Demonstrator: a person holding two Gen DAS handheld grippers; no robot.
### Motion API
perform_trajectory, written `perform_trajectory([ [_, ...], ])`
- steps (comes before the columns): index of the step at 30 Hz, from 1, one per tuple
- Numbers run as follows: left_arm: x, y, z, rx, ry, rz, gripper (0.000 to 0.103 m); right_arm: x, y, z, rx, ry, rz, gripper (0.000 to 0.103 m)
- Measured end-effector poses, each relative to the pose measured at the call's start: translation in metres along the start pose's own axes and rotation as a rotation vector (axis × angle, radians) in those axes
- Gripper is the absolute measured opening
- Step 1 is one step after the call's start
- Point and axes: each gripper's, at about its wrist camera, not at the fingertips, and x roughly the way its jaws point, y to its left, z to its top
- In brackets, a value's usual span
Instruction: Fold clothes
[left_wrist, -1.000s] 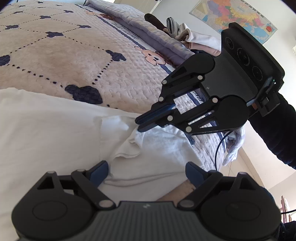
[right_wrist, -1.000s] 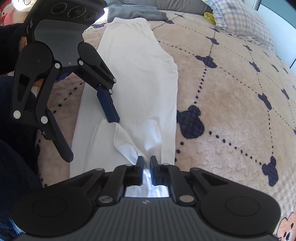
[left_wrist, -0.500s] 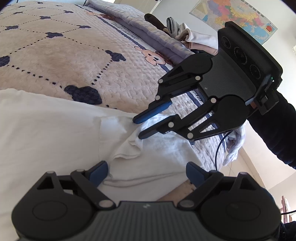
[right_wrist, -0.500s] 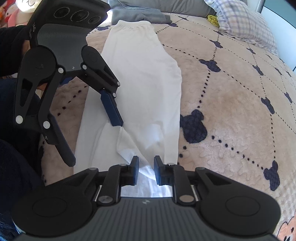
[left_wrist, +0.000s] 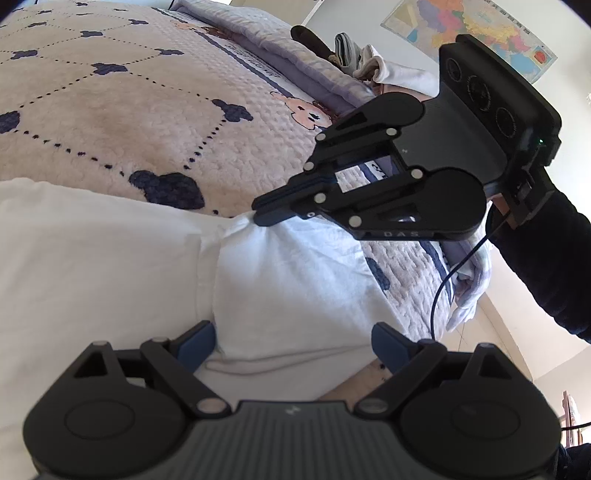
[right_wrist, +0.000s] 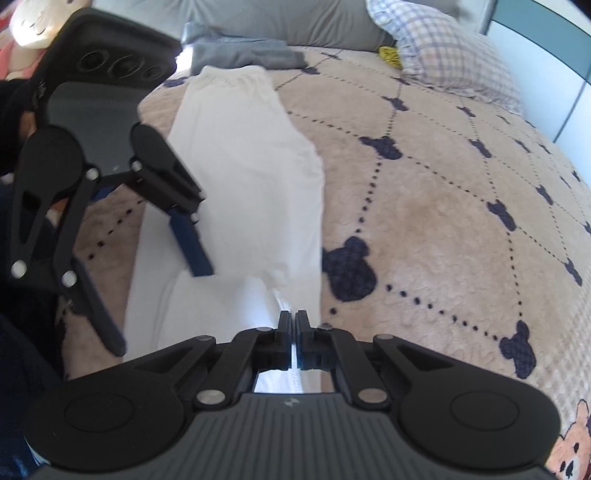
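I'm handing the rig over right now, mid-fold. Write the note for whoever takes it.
Right gripper: shut on the near edge of the white garment, pinching a fold of cloth.
Left gripper: open, jaws wide apart over the garment's near hem, holding nothing.
Garment: lies lengthwise on the bear-print blanket, far end toward the grey clothes by the checked pillow. It looks already folded into a long narrow strip.
Left to do: probably close the left gripper on the hem, then carry the near end toward the far end with both grippers and flatten it.
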Motion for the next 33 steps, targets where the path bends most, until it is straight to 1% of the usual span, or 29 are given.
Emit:
perform_trajectory([
  [3, -0.004, -0.002, 0.003, -0.009, -0.008, 0.025, 0.093, 0.008, -0.001, 0.0, 0.022, 0.004, -0.041, 0.003],
  [5, -0.01, -0.003, 0.004, -0.015, -0.019, 0.064, 0.093, 0.01, -0.002, -0.001, 0.039, 0.003, -0.072, 0.004],
  [6, -0.014, -0.003, 0.004, -0.025, -0.032, 0.074, 0.093, 0.007, -0.003, -0.002, 0.059, -0.008, -0.09, 0.008],
  [8, -0.024, 0.002, 0.004, -0.068, -0.064, 0.054, 0.093, -0.002, -0.004, -0.006, 0.102, -0.031, -0.107, 0.01],
  [11, -0.032, 0.012, 0.005, -0.152, -0.1, 0.037, 0.093, -0.021, -0.002, -0.013, 0.165, -0.069, -0.126, 0.019],
  [12, -0.034, 0.016, 0.005, -0.178, -0.108, 0.033, 0.091, -0.028, 0.001, -0.017, 0.185, -0.079, -0.137, 0.02],
  [14, -0.029, 0.02, 0.008, -0.21, -0.092, 0.077, 0.064, -0.041, 0.006, -0.028, 0.23, -0.094, -0.154, 0.02],
  [15, -0.025, 0.021, 0.01, -0.221, -0.075, 0.105, 0.044, -0.046, 0.009, -0.035, 0.255, -0.099, -0.16, 0.022],
  [16, -0.02, 0.022, 0.01, -0.234, -0.059, 0.126, 0.039, -0.051, 0.012, -0.042, 0.282, -0.102, -0.175, 0.024],
  [19, -0.009, 0.019, 0.01, -0.241, -0.026, 0.178, 0.038, -0.064, 0.023, -0.066, 0.387, -0.115, -0.198, 0.025],
  [22, -0.006, 0.017, 0.012, -0.262, -0.027, 0.194, 0.039, -0.076, 0.038, -0.092, 0.5, -0.136, -0.201, 0.025],
  [24, -0.003, 0.012, 0.013, -0.251, -0.018, 0.214, 0.039, -0.082, 0.048, -0.102, 0.54, -0.149, -0.198, 0.025],
  [25, -0.002, 0.01, 0.013, -0.239, -0.013, 0.227, 0.034, -0.085, 0.053, -0.106, 0.559, -0.155, -0.197, 0.025],
  [26, 0.0, 0.008, 0.014, -0.226, -0.008, 0.239, 0.026, -0.088, 0.058, -0.11, 0.573, -0.16, -0.205, 0.025],
  [27, 0.0, 0.008, 0.015, -0.229, -0.005, 0.243, 0.006, -0.089, 0.061, -0.114, 0.592, -0.164, -0.212, 0.025],
  [28, 0.0, 0.008, 0.016, -0.232, -0.002, 0.246, 0.003, -0.089, 0.065, -0.118, 0.616, -0.169, -0.213, 0.025],
  [30, 0.0, 0.005, 0.017, -0.218, 0.005, 0.24, 0.003, -0.09, 0.074, -0.123, 0.628, -0.177, -0.218, 0.025],
  [33, 0.001, 0.001, 0.017, -0.201, 0.021, 0.251, 0.002, -0.091, 0.086, -0.13, 0.644, -0.19, -0.223, 0.025],
])
